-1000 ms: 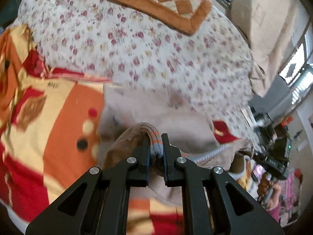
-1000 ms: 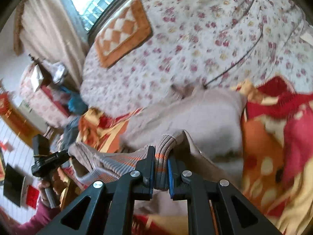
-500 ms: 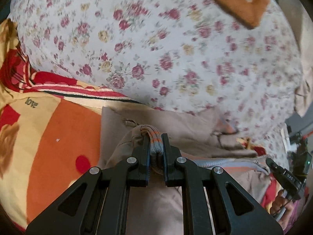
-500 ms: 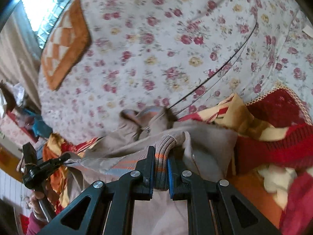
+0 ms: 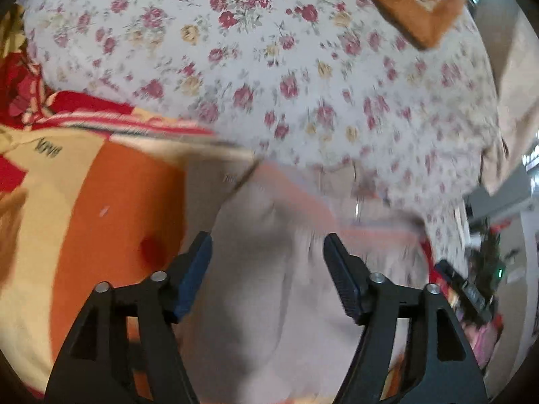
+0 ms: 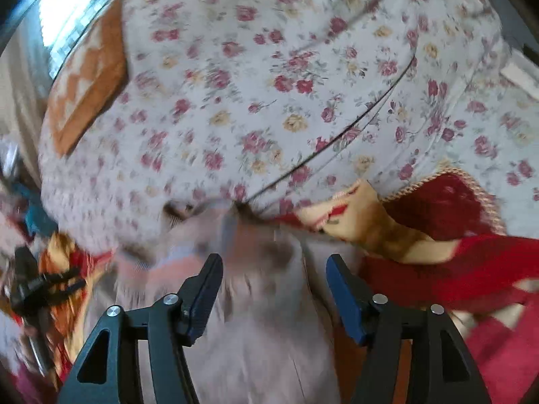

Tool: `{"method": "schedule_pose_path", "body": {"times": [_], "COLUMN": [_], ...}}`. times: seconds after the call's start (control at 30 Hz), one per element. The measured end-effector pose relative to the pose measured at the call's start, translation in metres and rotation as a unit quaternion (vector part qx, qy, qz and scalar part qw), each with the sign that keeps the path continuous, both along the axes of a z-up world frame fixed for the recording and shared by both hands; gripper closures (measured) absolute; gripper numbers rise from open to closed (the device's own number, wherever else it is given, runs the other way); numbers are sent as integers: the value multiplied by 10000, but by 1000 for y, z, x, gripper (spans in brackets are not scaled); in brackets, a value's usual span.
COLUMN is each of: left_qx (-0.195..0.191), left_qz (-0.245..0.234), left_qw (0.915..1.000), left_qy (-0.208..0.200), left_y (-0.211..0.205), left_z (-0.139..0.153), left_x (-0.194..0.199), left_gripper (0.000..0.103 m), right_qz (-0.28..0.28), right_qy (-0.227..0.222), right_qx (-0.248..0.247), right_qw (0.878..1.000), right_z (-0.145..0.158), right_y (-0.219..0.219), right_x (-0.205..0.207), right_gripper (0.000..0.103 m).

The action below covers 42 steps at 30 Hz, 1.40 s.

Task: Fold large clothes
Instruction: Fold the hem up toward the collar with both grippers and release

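The bed (image 5: 256, 77) with its flowered sheet fills most of both views, and a red, orange and cream blanket (image 5: 84, 222) lies on the near part of it. On this blanket, with its far edge reaching the flowered sheet, rests the task's thing, a large beige garment (image 5: 269, 286) with a striped knitted band (image 5: 303, 198). It lies folded over itself, the band brought to the far side, so one fold seems to be laid down.

The left hand-held gripper (image 5: 267, 256) has just been opening; its jaws are now spread above the cloth and pinch nothing. The right hand-held gripper (image 6: 273, 276) has also just been opening and is spread and empty over the same garment (image 6: 266, 336).

I judge the task about halfway: the bundle looks still wide and wrinkled, so a further fold and smoothing remain. Both views are blurred.
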State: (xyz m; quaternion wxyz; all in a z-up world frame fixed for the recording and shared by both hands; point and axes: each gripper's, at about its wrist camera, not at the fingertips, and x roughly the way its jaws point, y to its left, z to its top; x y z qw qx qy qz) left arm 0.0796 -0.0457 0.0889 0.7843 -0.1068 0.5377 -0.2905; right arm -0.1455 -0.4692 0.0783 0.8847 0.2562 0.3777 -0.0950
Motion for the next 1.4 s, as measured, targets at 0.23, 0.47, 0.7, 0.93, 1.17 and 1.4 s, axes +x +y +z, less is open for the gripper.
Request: {"method": "schedule_pose_path", "body": {"times": [0.23,0.47,0.7,0.93,1.17,1.4], "left_qx": [644,946,726,1273,1725,1594], "left_qz": [-486,-390,-357,-211,-32,245], "left_qw": [9964,9947,9966,9913,9827,9845], "left_qy": [261,39,-153,-249,-675,-687], "left_y": [29,29,26,-3,-15,-9], "left_z": [-44,-57,-43,-56,-56,-43], "left_x": [-63,-74,-70,-60,-46,-37], "left_gripper": [28,28,28,28,27,28], "right_qz": [531,-352,-250,1325,1105,767], "right_qy": [822,999,421,705,1111,747], "right_qx": [4,-456,-904,-114,-1222,-793], "right_qw": [9952,9933,9947,9886,9801,9911], "right_z": [-46,-55,1,-17,-72,-44], "right_y": [24,-5,26,108,153,112], "right_x": [3,11,-15,61,140,126], "right_gripper": [86,99,65,54,96,96]}}
